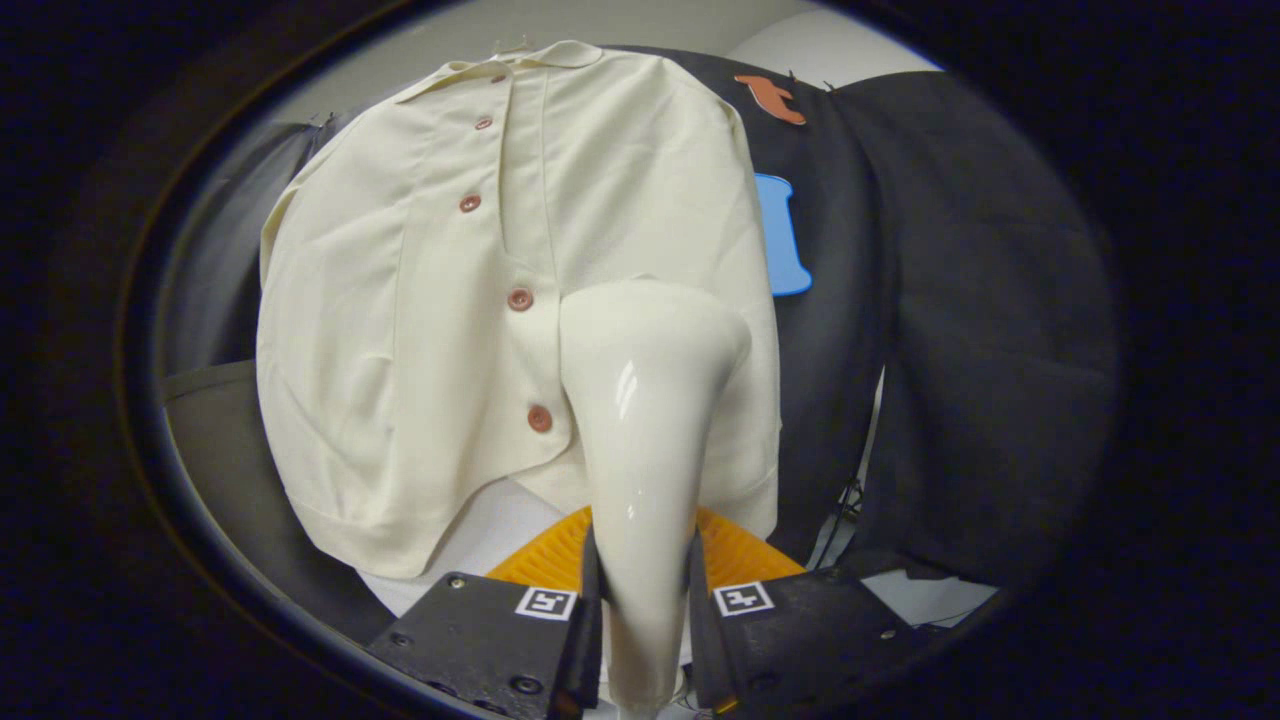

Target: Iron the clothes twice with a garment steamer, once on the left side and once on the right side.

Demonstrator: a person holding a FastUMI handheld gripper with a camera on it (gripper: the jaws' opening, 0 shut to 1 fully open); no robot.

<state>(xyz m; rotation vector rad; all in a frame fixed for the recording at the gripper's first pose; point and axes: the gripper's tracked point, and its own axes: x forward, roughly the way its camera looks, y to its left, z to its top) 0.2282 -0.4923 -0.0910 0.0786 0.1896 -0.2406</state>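
Holding the steamer [640, 420] by its handle, the gripper [640, 600] has both fingers [585, 640] pressed against the glossy shaft, one each side, so it's pinched w/ the flared head pointing fwd. The head sits at the lower part of the shirt [420, 300], just right of the button placket, near the second-lowest button [519, 298]; can't tell if it's touching the cloth or just short of it. Shirt hangs upright against the dark wall cloth, collar up top, hem near the fingers, w/ an orange ribbed mat [735, 550] showing below the hem, behind the steamer. Handling, as a guess: steamer body is hard, smooth plastic, prob slippery, so the grip needs to stay firm and low on the narrow neck where the fingers wrap best; top-heavy-looking head could twist in the pinch if pushed sideways. Shirt is thin, soft, light fabric, hangs loose, will billow or shift under pressure, so light contact and slow strokes along its length seem right. Head is on one side of the placket now, so that pass looks under way; other side apparently not yet done.
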